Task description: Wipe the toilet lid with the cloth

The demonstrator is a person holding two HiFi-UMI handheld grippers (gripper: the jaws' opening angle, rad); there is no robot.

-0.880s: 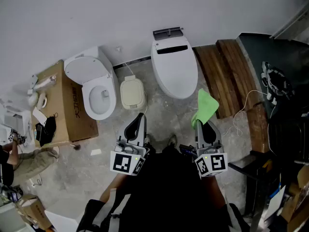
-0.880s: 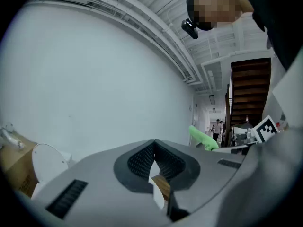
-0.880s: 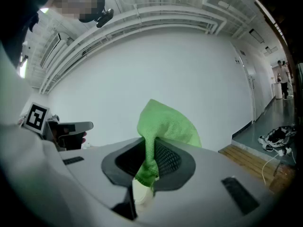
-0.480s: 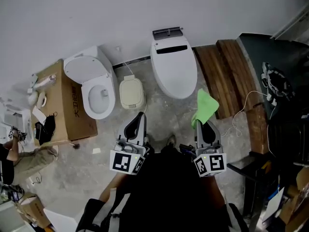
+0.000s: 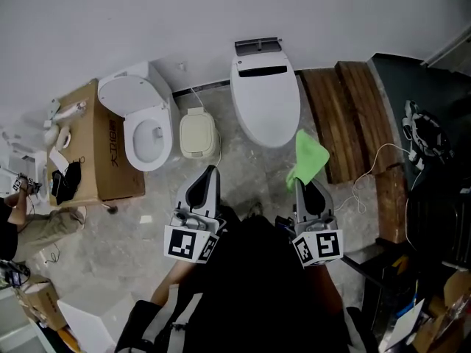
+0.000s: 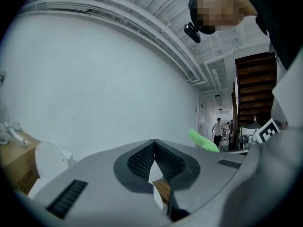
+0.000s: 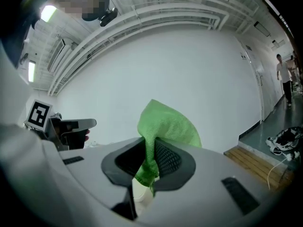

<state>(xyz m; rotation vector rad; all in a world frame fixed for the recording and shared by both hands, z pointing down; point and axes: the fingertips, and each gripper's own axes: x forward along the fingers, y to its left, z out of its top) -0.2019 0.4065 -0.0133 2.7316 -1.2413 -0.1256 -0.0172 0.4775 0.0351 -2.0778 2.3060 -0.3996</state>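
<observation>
Pinches the green cloth (image 7: 161,126) in the right gripper (image 7: 150,162), clearest in its own view, near-right of the toilet lid (image 5: 265,101) shown only overhead; presses the left gripper's (image 6: 154,148) jaws together, empty.

White closed-lid toilet (image 5: 265,101) against wall, centre. Small cream lidded bin (image 5: 199,136) just left of it. White open-seat toilet (image 5: 143,127) further left, brown cardboard box (image 5: 96,157) at its left side. Dark wooden planks (image 5: 346,116) right of closed-lid toilet. Green cloth (image 5: 307,157) before closed-lid toilet, pinched in right gripper (image 5: 302,184). Left gripper (image 5: 210,173) before bin.
</observation>
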